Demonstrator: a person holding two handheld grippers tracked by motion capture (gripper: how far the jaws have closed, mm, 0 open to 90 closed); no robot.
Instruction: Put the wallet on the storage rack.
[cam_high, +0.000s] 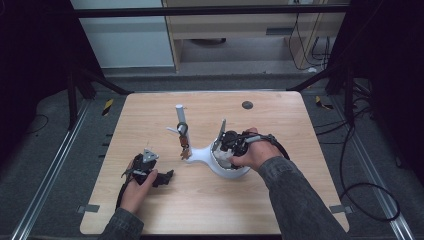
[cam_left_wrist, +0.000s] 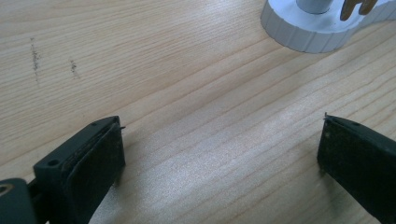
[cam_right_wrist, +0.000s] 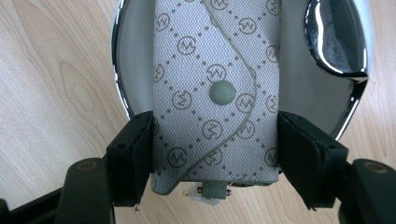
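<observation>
Left gripper (cam_high: 167, 175) rests on counter (cam_high: 150, 115), jaws wide apart w/ nothing between, near-left of the white key stand (cam_high: 210, 155), prob. waiting. On stand's post (cam_high: 180, 117) hangs a key bunch (cam_high: 183, 145). Right gripper (cam_right_wrist: 215, 149) is clamped on monogrammed key pouch (cam_right_wrist: 215, 84) over stand's chrome-rimmed tray (cam_right_wrist: 119, 88), likely to set it in.

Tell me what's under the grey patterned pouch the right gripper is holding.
Under the pouch sits a white dish with a chrome rim, on the wooden table. The right gripper grips the pouch, which covers the dish's middle.
</observation>
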